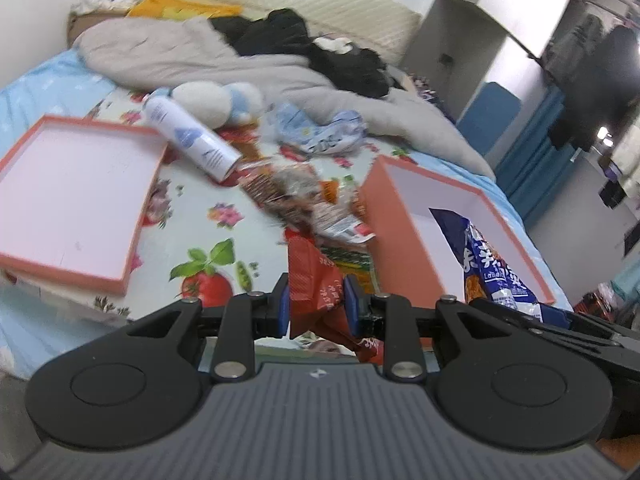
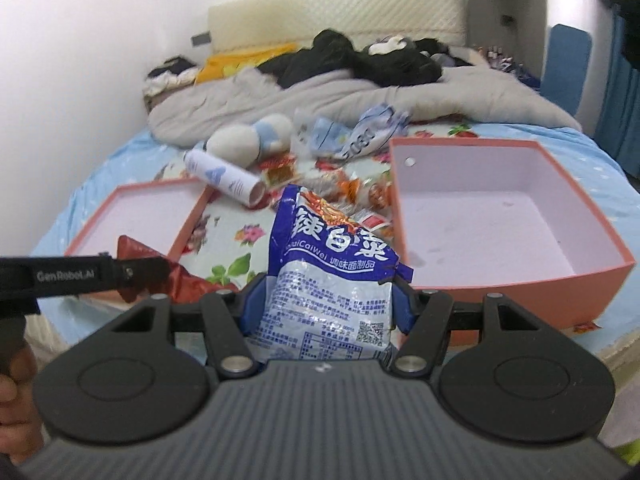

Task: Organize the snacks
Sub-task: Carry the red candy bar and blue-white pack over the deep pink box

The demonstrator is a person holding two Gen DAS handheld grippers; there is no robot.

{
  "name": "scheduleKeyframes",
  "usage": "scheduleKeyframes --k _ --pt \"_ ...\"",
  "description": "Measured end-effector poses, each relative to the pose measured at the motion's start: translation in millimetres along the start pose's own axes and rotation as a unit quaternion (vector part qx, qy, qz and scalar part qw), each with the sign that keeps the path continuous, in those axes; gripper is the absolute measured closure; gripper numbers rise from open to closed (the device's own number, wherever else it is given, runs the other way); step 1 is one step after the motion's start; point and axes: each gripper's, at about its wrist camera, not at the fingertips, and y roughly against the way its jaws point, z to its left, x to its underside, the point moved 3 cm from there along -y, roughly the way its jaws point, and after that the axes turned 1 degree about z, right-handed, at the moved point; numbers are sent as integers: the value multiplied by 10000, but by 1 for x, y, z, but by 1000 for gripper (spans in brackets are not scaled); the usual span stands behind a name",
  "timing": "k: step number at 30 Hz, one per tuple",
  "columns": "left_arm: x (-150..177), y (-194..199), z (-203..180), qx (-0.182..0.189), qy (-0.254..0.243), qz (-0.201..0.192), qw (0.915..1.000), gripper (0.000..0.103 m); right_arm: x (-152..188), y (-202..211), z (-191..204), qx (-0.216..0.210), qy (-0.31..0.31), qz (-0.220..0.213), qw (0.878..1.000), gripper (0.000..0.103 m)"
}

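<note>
My left gripper [image 1: 315,306] is shut on a red snack packet [image 1: 316,280], held above the flowered bedsheet. My right gripper [image 2: 326,304] is shut on a blue and white snack bag [image 2: 328,264], lifted off the bed. That blue bag [image 1: 492,268] also shows at the right of the left wrist view, in front of the deep pink box [image 1: 404,240]. The same box [image 2: 500,216] lies open and bare just right of the blue bag. The left gripper [image 2: 80,274] with its red packet [image 2: 176,280] shows at the left. A pile of small snack packets [image 2: 348,192] lies between the box and the lid.
The shallow pink lid [image 1: 72,196] lies on the bed at the left. A white spray can [image 1: 192,136], a plush toy [image 1: 216,100] and crumpled wrappers [image 1: 320,132] lie beyond. A grey duvet [image 1: 200,56] with dark clothes covers the far bed. A person's hand [image 2: 12,392] shows at lower left.
</note>
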Motion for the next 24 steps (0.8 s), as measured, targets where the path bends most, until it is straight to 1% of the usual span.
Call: scheduleKeyframes --k 5,9,12,18,24 --pt "-8 9 -31 277 -217 -81 9993 72 -5 26 -14 261 15 -291 9992 39" --pt "-14 9 -59 488 -375 -91 9981 72 -9 42 -31 380 -148 -432 9982 39" --pt "-18 3 -79 596 -497 -71 9970 72 -12 50 -47 553 -220 -497 9970 39" --pt "-30 -23 -113 821 -581 89 9949 72 -15 52 -81 783 -474 -456 9948 39" --pt "-49 -69 -145 872 -716 297 9932 72 -24 36 -116 887 -586 -338 9938 39"
